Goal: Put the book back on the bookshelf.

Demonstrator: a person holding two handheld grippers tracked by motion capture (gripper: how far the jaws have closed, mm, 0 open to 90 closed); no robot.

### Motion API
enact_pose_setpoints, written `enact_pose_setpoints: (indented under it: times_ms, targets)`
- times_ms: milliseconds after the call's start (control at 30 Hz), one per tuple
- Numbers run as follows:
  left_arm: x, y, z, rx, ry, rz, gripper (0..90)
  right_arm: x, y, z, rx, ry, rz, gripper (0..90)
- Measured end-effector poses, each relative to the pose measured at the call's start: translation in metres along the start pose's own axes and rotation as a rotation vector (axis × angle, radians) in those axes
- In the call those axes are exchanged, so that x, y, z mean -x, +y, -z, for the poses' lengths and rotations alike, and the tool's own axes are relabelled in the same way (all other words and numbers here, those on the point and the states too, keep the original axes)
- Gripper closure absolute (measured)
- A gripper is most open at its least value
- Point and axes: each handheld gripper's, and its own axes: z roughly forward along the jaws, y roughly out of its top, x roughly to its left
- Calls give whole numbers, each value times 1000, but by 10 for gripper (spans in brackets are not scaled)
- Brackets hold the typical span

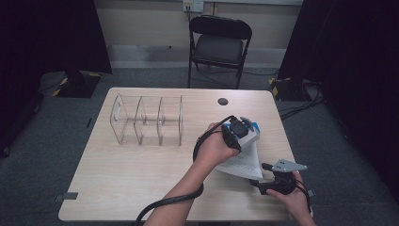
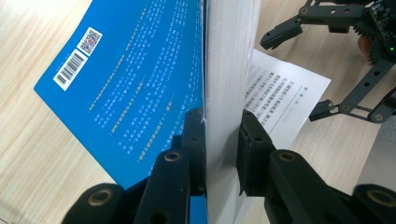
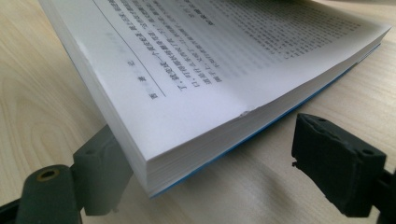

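A thick paperback book (image 1: pixel 244 161) with a blue cover (image 2: pixel 130 79) lies on the right half of the wooden table (image 1: pixel 141 174), partly opened. My left gripper (image 1: pixel 242 128) is shut on a thick block of its pages and the back cover (image 2: pixel 222 126), holding that part raised on edge. A printed page (image 2: pixel 285 98) lies flat beyond it. My right gripper (image 1: pixel 261 175) is open at the book's near corner (image 3: pixel 210 144), one jaw under the page block (image 3: pixel 210 56), the other clear on the table. It also appears open across the page in the left gripper view (image 2: pixel 292 77).
A clear acrylic organizer (image 1: pixel 148 120) with three compartments stands on the left half of the table. A dark round grommet (image 1: pixel 223 101) sits near the far edge. A black folding chair (image 1: pixel 219 42) stands behind the table. The left gripper's cable (image 1: pixel 164 203) trails off the near edge.
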Motion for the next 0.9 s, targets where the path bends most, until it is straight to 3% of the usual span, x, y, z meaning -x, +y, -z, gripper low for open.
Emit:
enact_pose_setpoints:
  times_ms: [433, 900]
  targets:
    - [0, 1, 6, 0, 0, 9, 760, 0, 10, 10, 112, -38, 10, 160]
    - [2, 0, 11, -9, -5, 11, 760, -2, 17, 15, 135, -53, 24, 158]
